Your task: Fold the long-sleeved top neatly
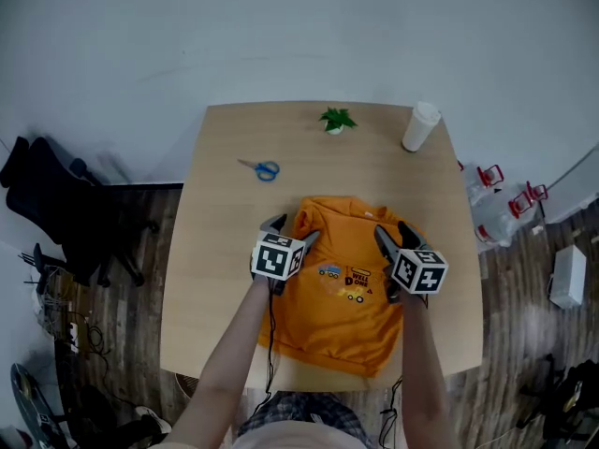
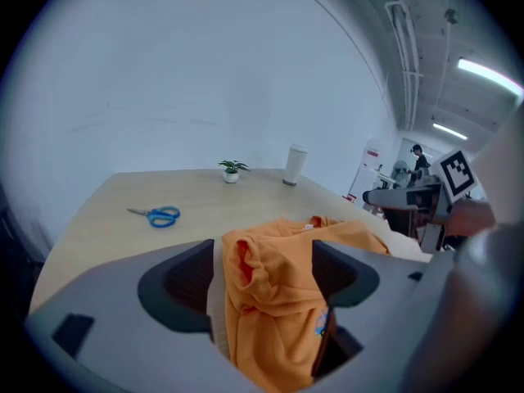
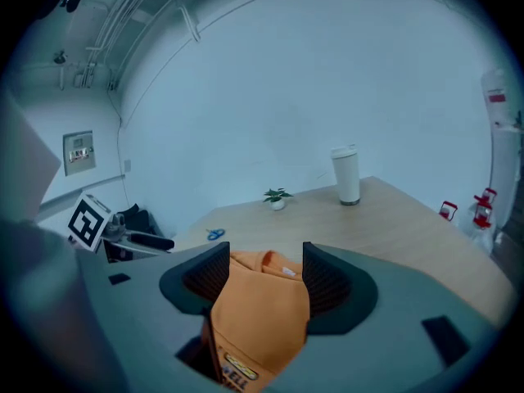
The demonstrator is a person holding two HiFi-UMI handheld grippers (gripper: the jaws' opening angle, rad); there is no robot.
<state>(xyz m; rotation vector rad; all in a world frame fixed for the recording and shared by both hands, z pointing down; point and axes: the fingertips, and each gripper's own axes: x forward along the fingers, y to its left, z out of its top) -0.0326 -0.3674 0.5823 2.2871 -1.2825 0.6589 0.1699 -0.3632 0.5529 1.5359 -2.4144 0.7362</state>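
Left gripper (image 1: 292,230) wide open, right gripper (image 1: 395,235) about half open; cloth showing between both pairs of jaws, pinched by neither. Orange top (image 1: 342,321) flat on table (image 1: 225,279), sleeves apparently folded in. Next, by judgement: take hem, fold toward collar, edges square.

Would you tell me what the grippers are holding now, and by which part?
Nothing: the left gripper and right gripper hover open over the orange top lying on the table.

Orange top (image 1: 342,297) with cartoon print, blue-handled scissors (image 1: 265,168), white cup (image 1: 420,125), light wood table (image 1: 225,251).
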